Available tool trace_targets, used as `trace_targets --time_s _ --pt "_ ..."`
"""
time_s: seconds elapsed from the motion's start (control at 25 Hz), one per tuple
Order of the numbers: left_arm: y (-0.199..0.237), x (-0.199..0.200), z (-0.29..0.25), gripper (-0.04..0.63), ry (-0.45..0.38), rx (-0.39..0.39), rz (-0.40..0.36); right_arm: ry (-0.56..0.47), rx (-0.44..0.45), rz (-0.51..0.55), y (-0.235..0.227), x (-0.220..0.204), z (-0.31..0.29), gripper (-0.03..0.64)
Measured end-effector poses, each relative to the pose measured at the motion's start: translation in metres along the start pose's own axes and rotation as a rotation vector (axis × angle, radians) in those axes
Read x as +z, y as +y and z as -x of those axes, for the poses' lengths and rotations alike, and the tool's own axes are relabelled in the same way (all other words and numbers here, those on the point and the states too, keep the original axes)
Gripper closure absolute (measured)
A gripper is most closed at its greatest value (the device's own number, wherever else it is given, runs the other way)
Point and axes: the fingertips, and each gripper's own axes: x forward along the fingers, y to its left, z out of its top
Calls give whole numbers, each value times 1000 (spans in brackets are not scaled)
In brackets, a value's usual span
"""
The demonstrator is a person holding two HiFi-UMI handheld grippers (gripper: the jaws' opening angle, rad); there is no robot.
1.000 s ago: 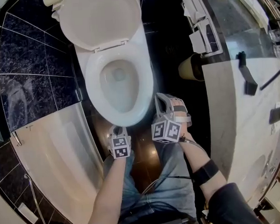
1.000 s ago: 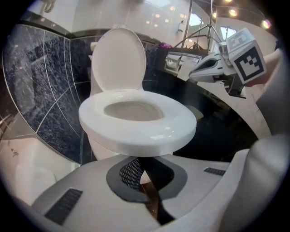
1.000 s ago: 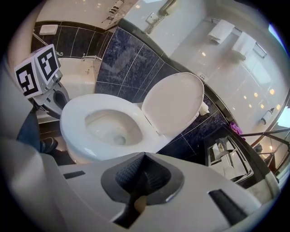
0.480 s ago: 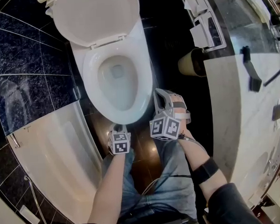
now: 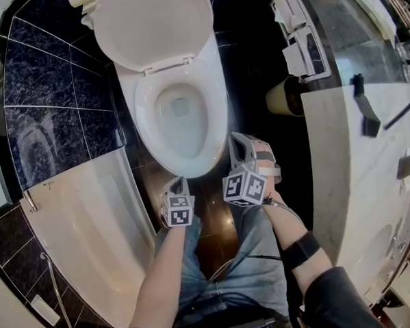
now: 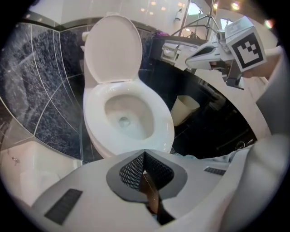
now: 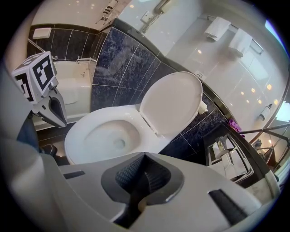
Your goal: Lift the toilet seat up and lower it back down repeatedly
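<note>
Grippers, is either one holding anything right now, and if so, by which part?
Nothing is held. The left gripper and the right gripper both have their jaws together and empty, apart from the toilet.

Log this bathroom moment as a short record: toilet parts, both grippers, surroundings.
lid: toilet lid raised, leaning back
seat: toilet seat appears to lie flat on the bowl
left gripper: left gripper shut, empty, short of the bowl's front rim, touching nothing
right gripper: right gripper shut, empty, also short of the toilet
surroundings: bathtub to the person's left; waste bin and counter to the right
</note>
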Motion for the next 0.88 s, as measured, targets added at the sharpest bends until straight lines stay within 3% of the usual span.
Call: trace_targets --time_s 0.2,0.32,0.6,0.88 --pt "-3 50 50 595 -84 16 -8 -1 6 -18 -13 17 34 599" --pt "2 106 94 595 -170 36 -53 -34 2 -42 -33 43 52 599" --pt "-6 201 225 595 -355 76 -88 -101 8 -168 -84 101 122 598" --pt "-4 259 336 595 -492 136 -76 -173 2 -318 -132 143 188 598"
